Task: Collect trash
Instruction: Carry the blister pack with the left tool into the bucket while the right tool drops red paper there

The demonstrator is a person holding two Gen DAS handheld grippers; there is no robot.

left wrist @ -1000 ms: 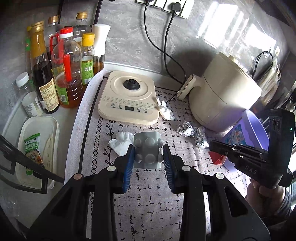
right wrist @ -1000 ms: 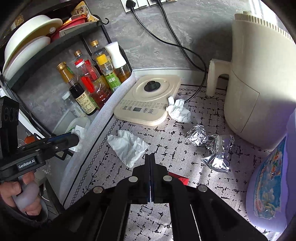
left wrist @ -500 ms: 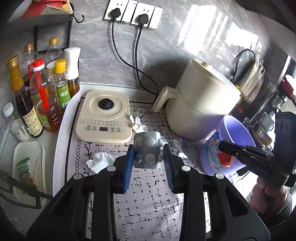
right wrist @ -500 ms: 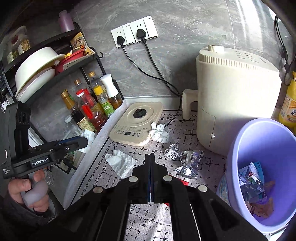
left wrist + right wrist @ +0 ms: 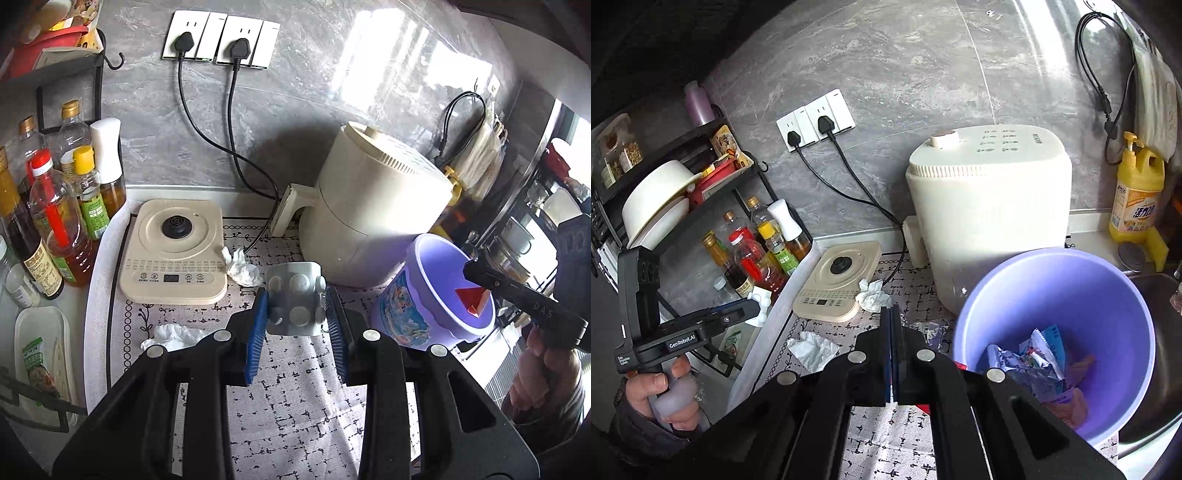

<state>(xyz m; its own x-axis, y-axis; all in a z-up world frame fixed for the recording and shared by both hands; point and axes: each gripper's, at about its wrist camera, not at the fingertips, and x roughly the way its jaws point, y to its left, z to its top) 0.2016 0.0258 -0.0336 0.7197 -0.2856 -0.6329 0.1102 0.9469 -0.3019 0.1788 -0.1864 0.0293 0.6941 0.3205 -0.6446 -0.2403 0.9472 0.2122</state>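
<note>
1. The left gripper (image 5: 297, 317) has its blue ribbed pads set apart and clamped on a grey blister pack (image 5: 295, 304), a bent sheet studded with round bumps, held upright above the patterned mat (image 5: 295, 398).
2. The right gripper (image 5: 891, 354) has its pads pressed flat together, pinching a thin red scrap (image 5: 471, 300); in the left wrist view that scrap hangs over the mouth of the purple bucket (image 5: 1108, 295).
3. The bucket is smooth plastic and round, and foil and printed wrappers (image 5: 1034, 362) lie crumpled inside it.
4. The person's left hand (image 5: 665, 391) wraps the pale handle low at the left, knuckles outward.
5. Two crumpled white tissues sit on the mat: one (image 5: 177, 334) near the left gripper, the other (image 5: 242, 266) touching the cream kettle base (image 5: 175, 251).
6. Behind stand a cream air fryer (image 5: 990, 206) and a cluster of oil bottles (image 5: 59, 214).
</note>
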